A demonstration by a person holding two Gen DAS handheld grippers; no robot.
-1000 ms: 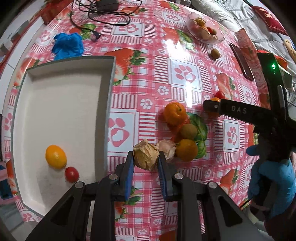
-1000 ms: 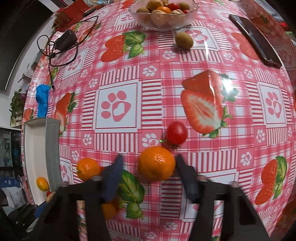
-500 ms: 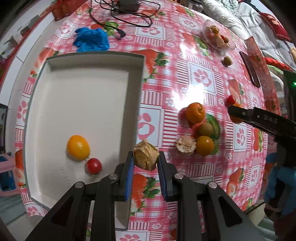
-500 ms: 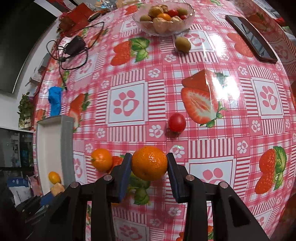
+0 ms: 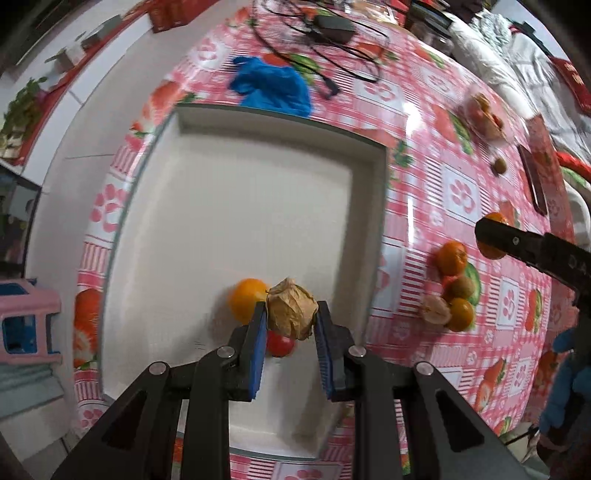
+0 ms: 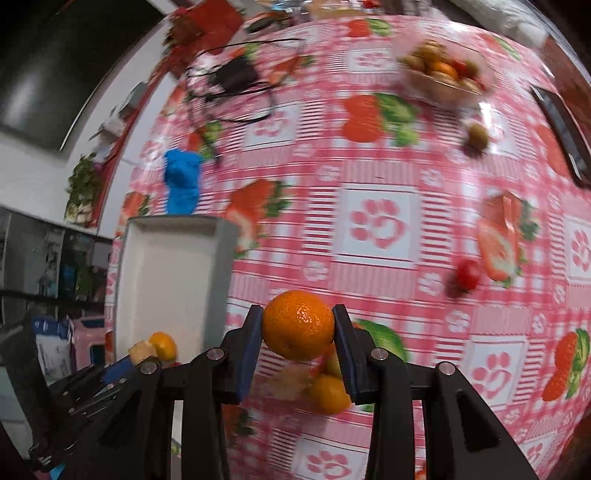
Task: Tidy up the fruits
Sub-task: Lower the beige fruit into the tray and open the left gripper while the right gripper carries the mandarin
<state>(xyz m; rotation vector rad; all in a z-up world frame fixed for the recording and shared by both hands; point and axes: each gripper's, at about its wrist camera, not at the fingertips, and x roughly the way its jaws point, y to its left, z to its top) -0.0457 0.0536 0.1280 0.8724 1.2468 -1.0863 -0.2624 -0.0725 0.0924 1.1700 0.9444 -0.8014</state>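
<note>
While L gripper (image 5: 290,319) moved over tray (image 5: 258,206), husk fruit (image 5: 291,314) held.

Both grippers' jaws clamped, loaded.

Table (image 5: 417,122): covered with a pink checked cloth printed with strawberries and paw prints.
Tray (image 5: 376,236): white, shallow, near the table's left edge.
Blue glove (image 5: 269,88): crumpled, just beyond the tray's far rim.
Cables and adapter (image 5: 332,26): tangled, toward the far edge.
Fruit cluster (image 5: 448,295): oranges, a kiwi and a husked fruit, right of the tray.
Glass bowl (image 6: 443,74): fruit-filled, far side.
Lone kiwi (image 6: 478,134): near the bowl.
Tomato (image 6: 467,273): alone on the cloth.
Phone (image 6: 561,122): dark, by the right edge.
</note>
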